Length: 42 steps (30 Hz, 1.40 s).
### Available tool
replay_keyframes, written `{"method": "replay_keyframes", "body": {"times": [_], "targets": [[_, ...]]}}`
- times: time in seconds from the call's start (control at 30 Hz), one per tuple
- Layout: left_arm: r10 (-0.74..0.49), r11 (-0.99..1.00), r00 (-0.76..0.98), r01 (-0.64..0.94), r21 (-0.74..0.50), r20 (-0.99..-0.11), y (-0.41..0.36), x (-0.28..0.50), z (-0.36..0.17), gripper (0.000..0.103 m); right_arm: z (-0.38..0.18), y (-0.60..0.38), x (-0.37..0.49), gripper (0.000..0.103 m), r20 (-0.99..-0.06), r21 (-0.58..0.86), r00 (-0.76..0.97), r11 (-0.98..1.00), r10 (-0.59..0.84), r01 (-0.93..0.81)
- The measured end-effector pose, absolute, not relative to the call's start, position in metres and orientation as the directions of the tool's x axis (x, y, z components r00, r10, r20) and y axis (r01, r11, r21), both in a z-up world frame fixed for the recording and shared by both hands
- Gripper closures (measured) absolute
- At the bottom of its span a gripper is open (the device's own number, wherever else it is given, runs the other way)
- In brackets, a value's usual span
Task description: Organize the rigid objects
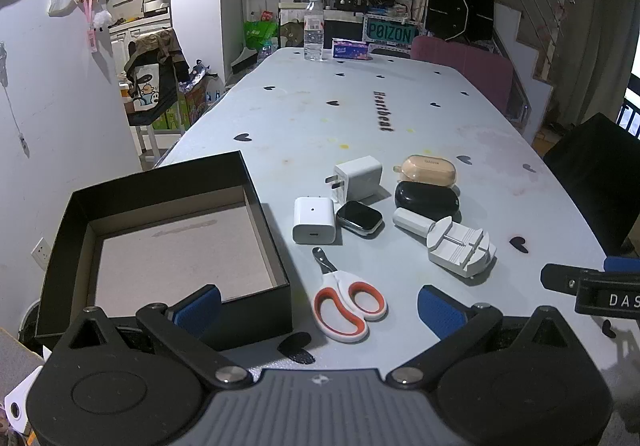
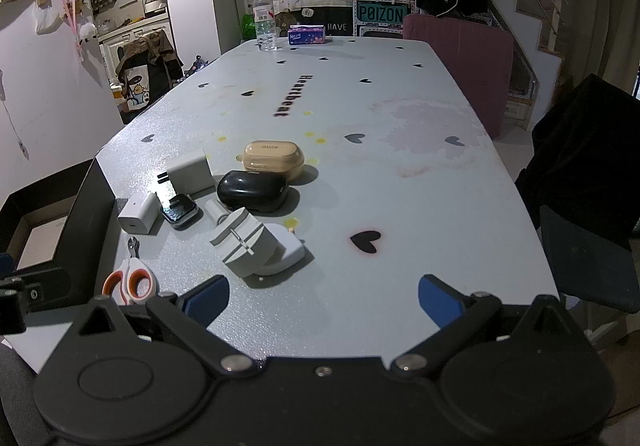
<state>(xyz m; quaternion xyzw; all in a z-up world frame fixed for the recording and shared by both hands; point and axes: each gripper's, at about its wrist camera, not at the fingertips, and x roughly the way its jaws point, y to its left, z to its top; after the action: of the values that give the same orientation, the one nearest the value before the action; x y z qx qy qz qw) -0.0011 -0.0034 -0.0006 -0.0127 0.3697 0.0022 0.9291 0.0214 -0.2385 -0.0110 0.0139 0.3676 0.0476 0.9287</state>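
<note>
An empty black box point(image 1: 68, 246) point(image 2: 86, 202) stands at the table's near left. Right of it lie orange-handled scissors point(image 1: 348, 304) point(image 2: 130, 282), a small white charger point(image 1: 314, 220) point(image 2: 138, 213), a bigger white plug adapter point(image 1: 358, 178) point(image 2: 188, 171), a smartwatch body point(image 1: 359, 217) point(image 2: 180, 214), a black earbud case point(image 1: 426, 198) point(image 2: 253, 191), a tan earbud case point(image 1: 428, 170) point(image 2: 274, 159) and a white watch-link tool point(image 1: 460, 244) point(image 2: 256, 248). My left gripper point(image 1: 320, 306) is open above the scissors. My right gripper point(image 2: 324, 298) is open over bare table, just short of the watch-link tool.
A water bottle point(image 1: 313, 28) point(image 2: 265, 20) and a tissue pack point(image 1: 351, 49) point(image 2: 308, 35) stand at the table's far end. A pink chair point(image 2: 460, 58) and a dark chair point(image 2: 588, 174) line the right side. The white tabletop point(image 2: 400, 182) has black heart prints.
</note>
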Motion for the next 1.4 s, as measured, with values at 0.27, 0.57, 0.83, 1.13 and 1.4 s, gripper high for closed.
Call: {"method": "replay_keyframes", "body": {"times": [0.27,0.57,0.83,1.13,1.4], "targets": [[-0.006,1.000,0.726,-0.013,-0.022,-0.687,-0.0032,-0.0009,-0.0009,0.000,-0.0113,-0.2383,0.0212,0.001,-0.682,0.060,0.725,0.995,0.098,-0.078],[-0.006,1.000,0.726,-0.013,-0.022,-0.687,-0.0032,-0.0009,-0.0010,0.000,-0.0116,-0.2383,0.0214,0.001,-0.682,0.060,0.725,0.995,0.098,-0.078],[-0.006,1.000,0.727,-0.014,-0.023,-0.687,-0.0032,-0.0009,-0.0011,0.000,-0.0117,-0.2381,0.0216,0.001,-0.682,0.059,0.724,0.995,0.097,-0.078],[-0.006,1.000,0.727,-0.014,-0.023,-0.687,-0.0028,-0.0016,-0.0009,0.000,-0.0117,-0.2380,0.0214,0.001,-0.683,0.059,0.724,0.995,0.097,-0.078],[-0.006,1.000,0.727,-0.014,-0.023,-0.687,-0.0027,-0.0016,-0.0009,0.000,-0.0099,-0.2355,0.0196,0.001,-0.682,0.060,0.725,0.995,0.098,-0.078]]}}
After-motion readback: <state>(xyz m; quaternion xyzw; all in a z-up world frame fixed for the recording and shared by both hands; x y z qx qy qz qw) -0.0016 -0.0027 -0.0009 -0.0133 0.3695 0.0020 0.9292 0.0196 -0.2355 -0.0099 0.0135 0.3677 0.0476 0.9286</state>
